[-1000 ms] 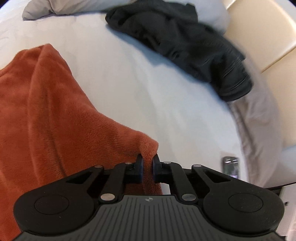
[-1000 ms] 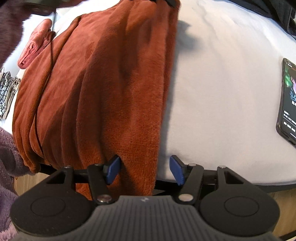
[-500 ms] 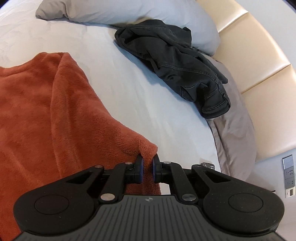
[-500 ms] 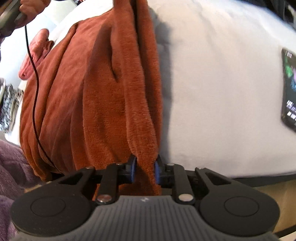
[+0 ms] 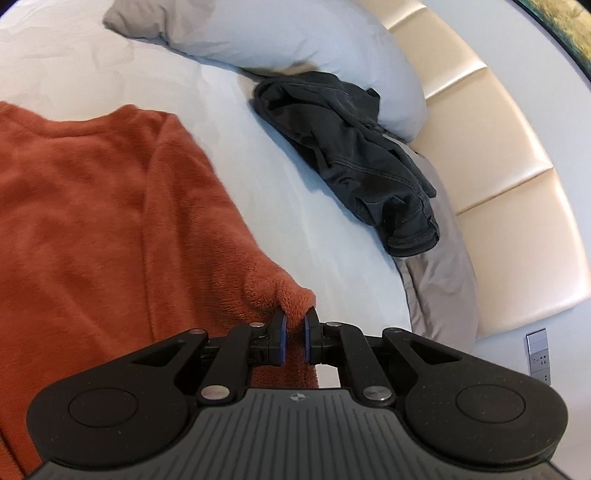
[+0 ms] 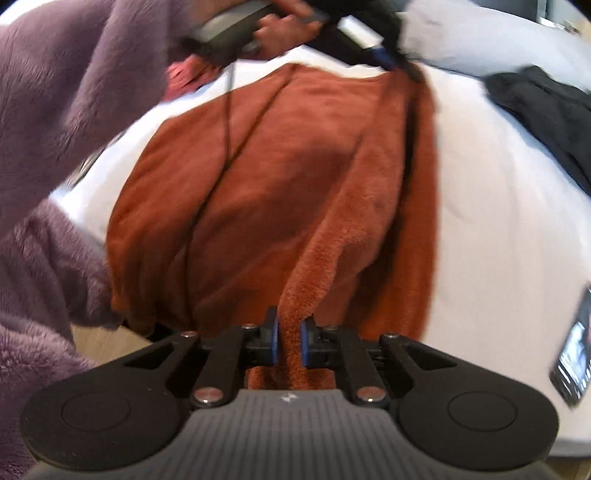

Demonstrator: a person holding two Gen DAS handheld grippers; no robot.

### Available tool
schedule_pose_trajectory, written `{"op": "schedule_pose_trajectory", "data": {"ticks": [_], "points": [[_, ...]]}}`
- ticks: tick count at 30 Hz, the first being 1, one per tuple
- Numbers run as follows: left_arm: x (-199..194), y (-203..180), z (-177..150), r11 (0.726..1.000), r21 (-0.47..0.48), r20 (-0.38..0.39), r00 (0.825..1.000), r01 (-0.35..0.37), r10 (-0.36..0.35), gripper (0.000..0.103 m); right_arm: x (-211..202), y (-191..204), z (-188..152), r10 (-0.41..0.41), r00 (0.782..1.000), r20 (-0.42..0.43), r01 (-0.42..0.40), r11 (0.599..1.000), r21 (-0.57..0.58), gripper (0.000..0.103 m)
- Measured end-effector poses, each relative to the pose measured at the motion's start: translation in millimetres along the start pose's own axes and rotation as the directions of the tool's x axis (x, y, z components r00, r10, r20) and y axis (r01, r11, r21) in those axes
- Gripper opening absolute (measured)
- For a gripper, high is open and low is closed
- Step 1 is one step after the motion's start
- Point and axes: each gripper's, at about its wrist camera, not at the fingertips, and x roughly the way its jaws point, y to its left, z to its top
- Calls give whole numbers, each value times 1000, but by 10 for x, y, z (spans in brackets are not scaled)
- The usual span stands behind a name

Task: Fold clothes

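the rust-orange fleece garment (image 5: 92,221) lies spread across the white bed (image 5: 295,206), its long folds running from the near edge toward the pillows. one corner of it bunches up between the blue pads of the left gripper (image 5: 294,334), which is clenched tight on that corner. in the right wrist view the same garment (image 6: 280,177) drapes in ridges over the bed's edge, and a raised fold of it rises straight into the right gripper (image 6: 289,341); its jaws are closing, with the fleece pinched between the pads. at the far end of the cloth the other gripper (image 6: 384,55) shows as a blur where the fabric is lifted, held by a hand (image 6: 280,26) in a fuzzy purple sleeve (image 6: 66,103). a thin black cable (image 6: 225,122) hangs down over the fleece.

beside the garment on the sheet, apart from it, a crumpled dark grey garment (image 5: 354,166) rests partly against a pale grey pillow (image 5: 295,40). behind the pillow curves a padded cream headboard (image 5: 498,155). a small wall switch plate (image 5: 537,354) sits below the headboard's end. at the right edge of the right wrist view something dark that looks like a phone (image 6: 572,362) lies on the sheet, too blurred to be sure.
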Motion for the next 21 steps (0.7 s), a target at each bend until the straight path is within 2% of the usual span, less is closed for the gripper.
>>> {"op": "schedule_pose_trajectory", "data": {"ticks": [3, 6, 12, 17, 21], "points": [[-19, 107, -20, 1000, -23, 8, 1000, 10, -10, 7, 135, -49, 19, -11, 999, -50, 11, 1000, 13, 13], [19, 153, -28, 999, -39, 17, 999, 36, -36, 7, 124, -330, -102, -16, 997, -80, 26, 993, 119, 13], [265, -28, -2, 996, -28, 0, 996, 85, -85, 7, 290, -871, -384, 20, 990, -136, 27, 943, 332, 13], [523, -228, -5, 998, -2, -22, 998, 65, -65, 7, 502, -1157, -562, 107, 988, -108, -45, 886, 461, 13], [690, -328, -7, 999, 11, -38, 999, 39, -38, 7, 540, -1269, -670, 128, 989, -71, -78, 873, 480, 17]]}}
